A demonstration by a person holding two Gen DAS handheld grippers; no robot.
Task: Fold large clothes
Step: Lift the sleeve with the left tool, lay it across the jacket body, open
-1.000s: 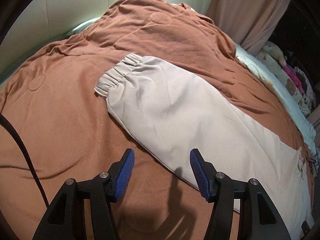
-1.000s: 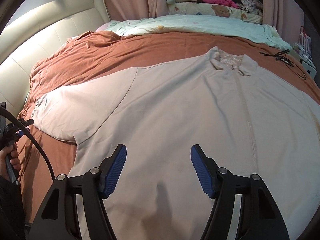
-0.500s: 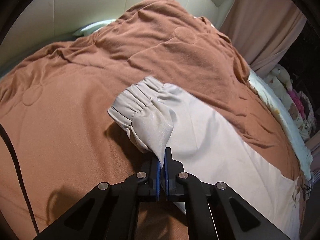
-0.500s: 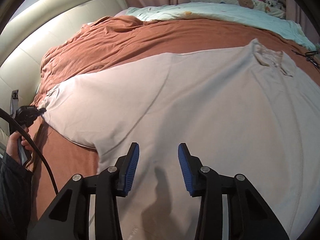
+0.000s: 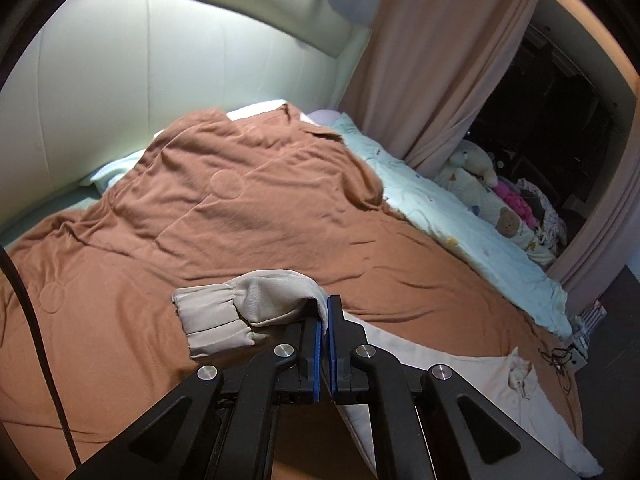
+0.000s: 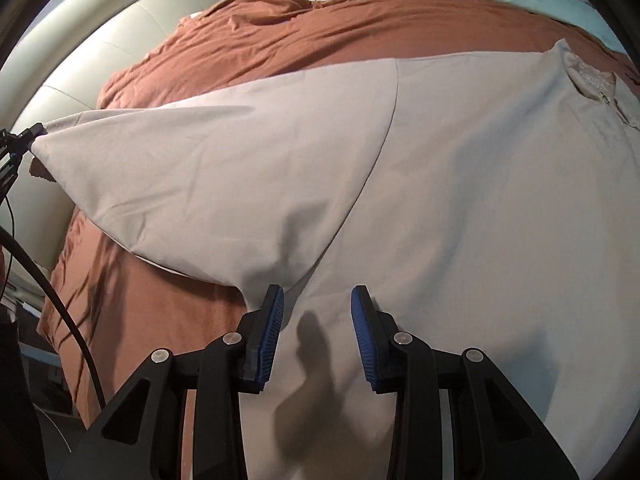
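A large beige jacket (image 6: pixel 460 184) lies spread flat on a brown bedspread (image 6: pixel 320 28). My left gripper (image 5: pixel 325 320) is shut on the jacket's sleeve near its elastic cuff (image 5: pixel 212 324) and holds it lifted above the bed; the cuff hangs off to the left. In the right wrist view the raised sleeve (image 6: pixel 208 176) stretches left to the left gripper (image 6: pixel 28 138). My right gripper (image 6: pixel 317 316) is open, low over the jacket's side just below the armpit. The collar (image 6: pixel 592 80) lies at the far right.
A cream padded headboard (image 5: pixel 140 80) stands behind the bed. A pale green quilt (image 5: pixel 460 216) with stuffed toys (image 5: pixel 476 164) runs along the far side by a pink curtain (image 5: pixel 440 60). A black cable (image 5: pixel 32 320) hangs at the left.
My left gripper closed on the sleeve near the cuff and has lifted it off the bed. My right gripper narrowed its opening and moved down toward the jacket's armpit area.
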